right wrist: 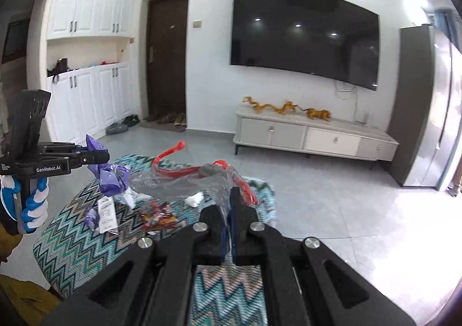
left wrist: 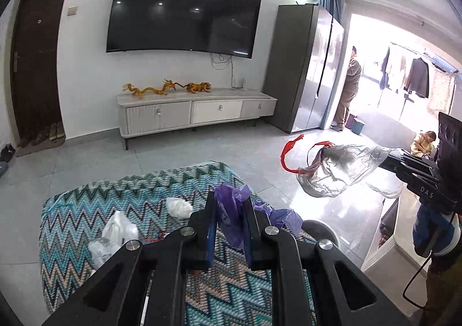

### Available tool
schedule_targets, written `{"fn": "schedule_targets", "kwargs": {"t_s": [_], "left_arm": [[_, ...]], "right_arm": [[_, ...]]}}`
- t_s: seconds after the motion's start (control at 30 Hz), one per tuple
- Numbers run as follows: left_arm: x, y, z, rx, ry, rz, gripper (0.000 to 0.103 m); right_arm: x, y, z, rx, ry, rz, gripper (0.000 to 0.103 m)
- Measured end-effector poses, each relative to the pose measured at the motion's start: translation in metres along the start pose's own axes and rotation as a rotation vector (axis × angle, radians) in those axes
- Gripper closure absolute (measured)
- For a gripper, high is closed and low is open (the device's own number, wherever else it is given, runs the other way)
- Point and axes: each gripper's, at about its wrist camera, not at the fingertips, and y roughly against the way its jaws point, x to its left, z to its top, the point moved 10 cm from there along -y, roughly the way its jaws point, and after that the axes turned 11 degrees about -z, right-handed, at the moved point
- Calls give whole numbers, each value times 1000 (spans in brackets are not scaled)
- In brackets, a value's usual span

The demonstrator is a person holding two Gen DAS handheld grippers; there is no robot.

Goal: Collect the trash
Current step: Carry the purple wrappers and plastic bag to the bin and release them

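Note:
My left gripper [left wrist: 229, 202] is shut on a crumpled purple plastic bag [left wrist: 231, 216], held up above the table's zigzag cloth [left wrist: 86, 210]. In the right wrist view the same gripper [right wrist: 106, 156] shows at the left, in a gloved hand, with the purple bag [right wrist: 111, 179] hanging from it. My right gripper [right wrist: 229, 202] is shut on a clear grey bag with red ties [right wrist: 179, 184]. From the left wrist view that gripper [left wrist: 393, 157] holds the clear bag [left wrist: 337, 173] out over the floor. On the cloth lie white bags [left wrist: 115, 230], a paper slip [right wrist: 106, 216] and a red wrapper [right wrist: 157, 215].
A TV cabinet [left wrist: 196, 109] with golden figures stands under a wall-mounted TV [left wrist: 182, 11]. A tall fridge [left wrist: 306, 66] is to the right. A person [left wrist: 350, 86] stands beside it and another [left wrist: 424, 142] sits further right. Shoes [right wrist: 167, 118] lie by the dark door.

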Motion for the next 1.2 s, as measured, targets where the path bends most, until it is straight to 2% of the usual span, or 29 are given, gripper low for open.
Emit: {"fn": "schedule_targets", "kwargs": {"t_s": [0.17,0.4,0.7,0.9,1.2], "left_arm": [[-53,-52,10,63,-53,-73,88],[-126,-132,9,166,-120,-148,88],[-201,-229,-8,280,-161,-201,88],[-220,-301,-41,381,-129,-221,88],[-215,-391,-107,536,-79,-189,88]], "right_arm": [[-68,21,-21,6,-71,-102,101],[-156,30,-74,54,-203,-225,101],[-238,-3,-149,174,-347,-306,101],[-266,-50,-226,319,-438,-308,101],[-276,-117,-342,537,-574,-293,101]]}}
